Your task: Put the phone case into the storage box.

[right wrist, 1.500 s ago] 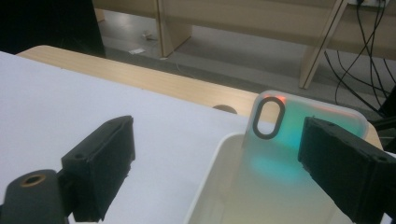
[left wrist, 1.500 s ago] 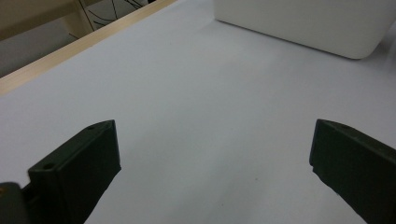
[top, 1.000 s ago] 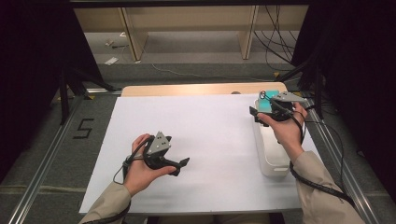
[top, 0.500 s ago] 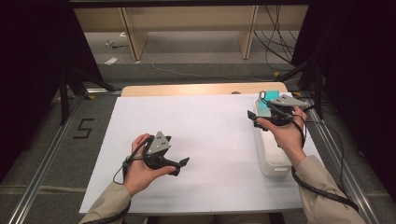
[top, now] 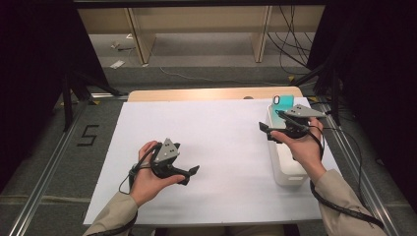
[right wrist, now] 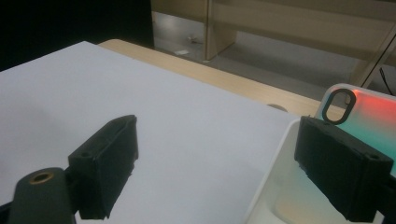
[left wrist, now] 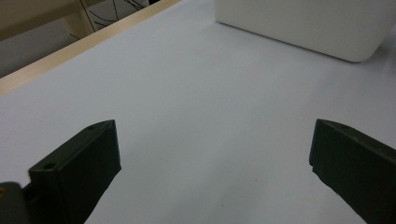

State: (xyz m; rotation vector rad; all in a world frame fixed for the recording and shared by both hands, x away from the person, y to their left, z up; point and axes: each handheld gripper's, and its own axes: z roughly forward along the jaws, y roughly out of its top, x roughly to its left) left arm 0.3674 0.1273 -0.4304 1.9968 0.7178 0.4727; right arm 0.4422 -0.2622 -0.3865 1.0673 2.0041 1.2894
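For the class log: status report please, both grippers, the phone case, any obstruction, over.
Left gripper open, low over the white sheet, holds nothing. Right gripper open, above the white bin. Teal phone case in the bin, ungripped. Nothing in the way.

Table (top: 206,147) seen from above, facing forward; claw views sit low, close; white bin (left wrist: 303,23) shared.

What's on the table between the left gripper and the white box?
Nothing. In the high view, only bare white paper lies between the left gripper and the white bin. The left gripper view shows the same empty sheet up to the bin.
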